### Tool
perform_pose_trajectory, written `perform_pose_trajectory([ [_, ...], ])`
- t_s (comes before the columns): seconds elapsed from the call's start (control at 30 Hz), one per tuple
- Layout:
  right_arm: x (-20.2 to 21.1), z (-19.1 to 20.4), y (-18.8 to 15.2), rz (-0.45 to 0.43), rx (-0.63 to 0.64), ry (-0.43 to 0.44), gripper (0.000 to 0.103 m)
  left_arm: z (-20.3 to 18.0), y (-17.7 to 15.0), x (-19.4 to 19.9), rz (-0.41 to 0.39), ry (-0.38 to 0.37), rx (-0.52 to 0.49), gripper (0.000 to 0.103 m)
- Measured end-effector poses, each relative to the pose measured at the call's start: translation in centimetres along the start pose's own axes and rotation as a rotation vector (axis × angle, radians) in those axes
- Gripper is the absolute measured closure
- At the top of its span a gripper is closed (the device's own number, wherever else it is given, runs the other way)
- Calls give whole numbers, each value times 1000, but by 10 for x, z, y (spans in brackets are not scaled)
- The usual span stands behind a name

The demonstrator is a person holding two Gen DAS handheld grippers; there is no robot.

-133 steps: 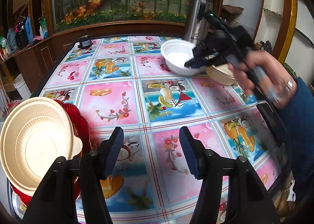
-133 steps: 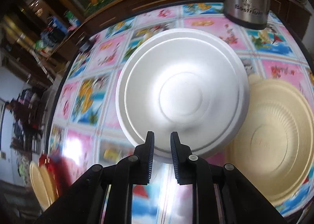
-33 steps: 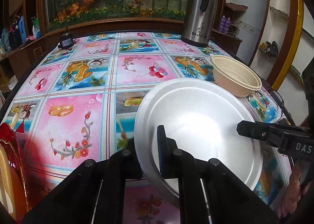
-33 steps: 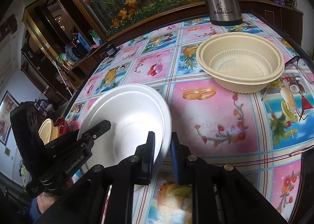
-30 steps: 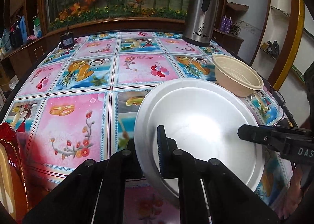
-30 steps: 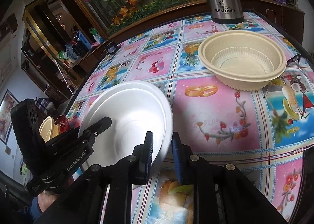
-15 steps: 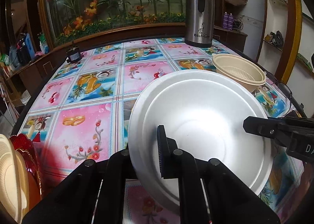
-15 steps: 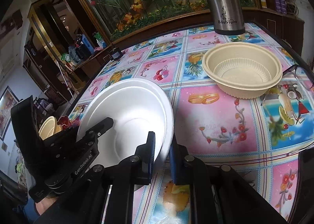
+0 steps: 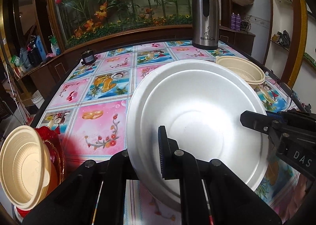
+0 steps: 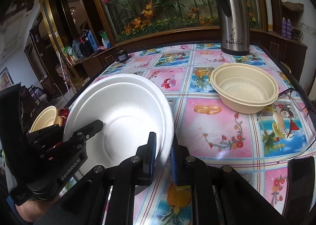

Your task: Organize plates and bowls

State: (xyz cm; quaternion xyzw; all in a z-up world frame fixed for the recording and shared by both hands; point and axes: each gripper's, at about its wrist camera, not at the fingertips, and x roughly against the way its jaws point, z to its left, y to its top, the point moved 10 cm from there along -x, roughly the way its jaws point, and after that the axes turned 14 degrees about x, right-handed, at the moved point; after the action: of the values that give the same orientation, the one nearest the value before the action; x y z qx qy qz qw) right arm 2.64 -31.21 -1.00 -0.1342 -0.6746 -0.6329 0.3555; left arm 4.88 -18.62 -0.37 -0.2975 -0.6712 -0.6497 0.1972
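Note:
A white foam bowl hangs tilted above the flowered tablecloth, held from two sides. My left gripper is shut on its near rim, one pad inside the bowl and the other hidden behind the wall. My right gripper is shut on the opposite rim, and it also shows in the left wrist view. The left gripper reaches into the bowl in the right wrist view. A cream ribbed bowl sits on the table at the right. Another cream bowl stands on edge against red plates at the near left corner.
A steel thermos stands at the far right of the table, a small dark jar at the far left. Eyeglasses and a black phone lie near the right edge. A wooden ledge with a plant display runs behind the table.
Both grippers have risen with the white bowl between them and tipped it more upright. The cream bowl and red plates at the left have come further into view.

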Motion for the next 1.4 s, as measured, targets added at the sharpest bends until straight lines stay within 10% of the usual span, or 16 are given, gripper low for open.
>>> perform_pose_trajectory([
  [1.4,13,71,16,16,114,-28,90,65,-5,39,-47,-20,103,94],
])
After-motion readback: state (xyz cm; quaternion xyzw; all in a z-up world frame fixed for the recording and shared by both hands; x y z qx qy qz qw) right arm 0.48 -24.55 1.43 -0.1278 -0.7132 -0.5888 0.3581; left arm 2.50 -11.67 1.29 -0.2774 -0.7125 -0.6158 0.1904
